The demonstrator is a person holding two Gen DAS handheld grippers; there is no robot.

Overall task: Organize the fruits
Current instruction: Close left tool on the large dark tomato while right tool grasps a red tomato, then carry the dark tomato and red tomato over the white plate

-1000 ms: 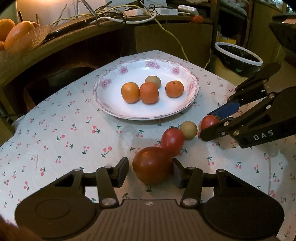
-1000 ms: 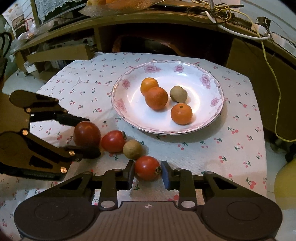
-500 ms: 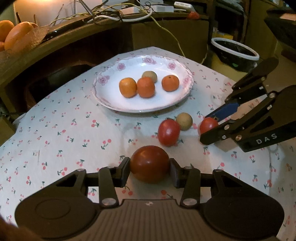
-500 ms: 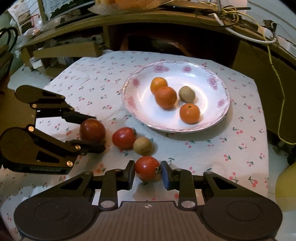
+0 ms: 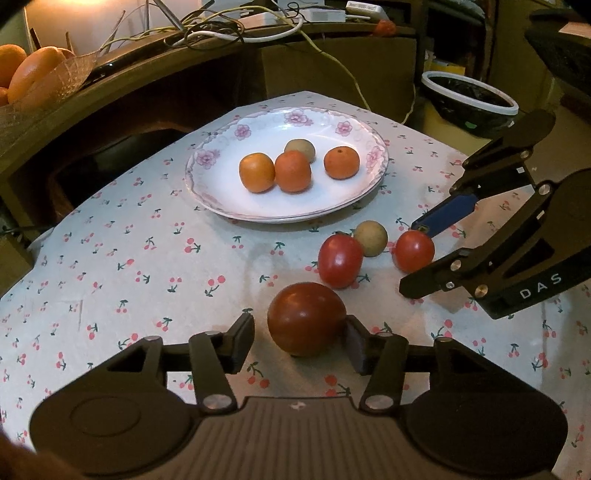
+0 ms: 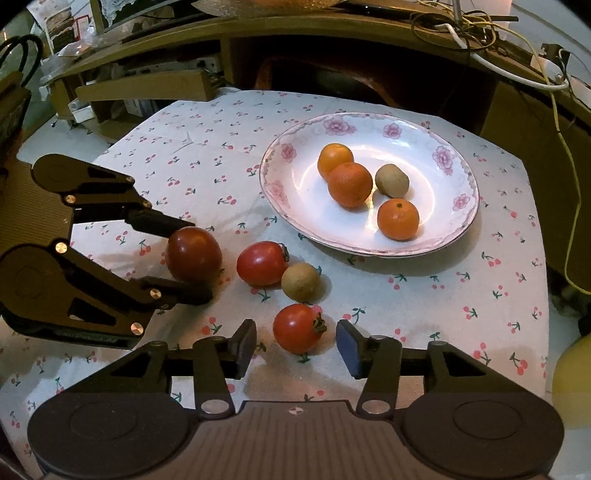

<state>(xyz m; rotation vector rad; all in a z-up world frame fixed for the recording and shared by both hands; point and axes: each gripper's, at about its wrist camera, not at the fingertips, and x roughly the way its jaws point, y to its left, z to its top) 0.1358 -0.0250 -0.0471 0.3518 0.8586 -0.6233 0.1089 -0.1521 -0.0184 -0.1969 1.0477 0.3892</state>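
Observation:
A dark red tomato (image 5: 306,318) lies on the cherry-print cloth between the fingers of my left gripper (image 5: 300,341), which is open; the right finger touches it, the left stands apart. A small red tomato (image 6: 298,328) lies loose between the open fingers of my right gripper (image 6: 295,347). Another red tomato (image 5: 340,260) and a tan round fruit (image 5: 370,238) lie between them. The white flowered plate (image 5: 236,199) holds three oranges (image 5: 292,171) and a tan fruit (image 5: 300,148). The left gripper (image 6: 192,258) also shows in the right wrist view, the right gripper (image 5: 419,258) in the left wrist view.
A wooden shelf with cables (image 5: 236,26) rises behind the table. A glass bowl of oranges (image 5: 33,74) sits on it at the left. A dark bowl with white rim (image 5: 469,96) stands off the table's right side. A yellow object (image 6: 572,376) is past the right edge.
Both grippers have opened. The dark tomato and the small tomato, held before, now rest on the cloth. Both grippers drew back from the plate.

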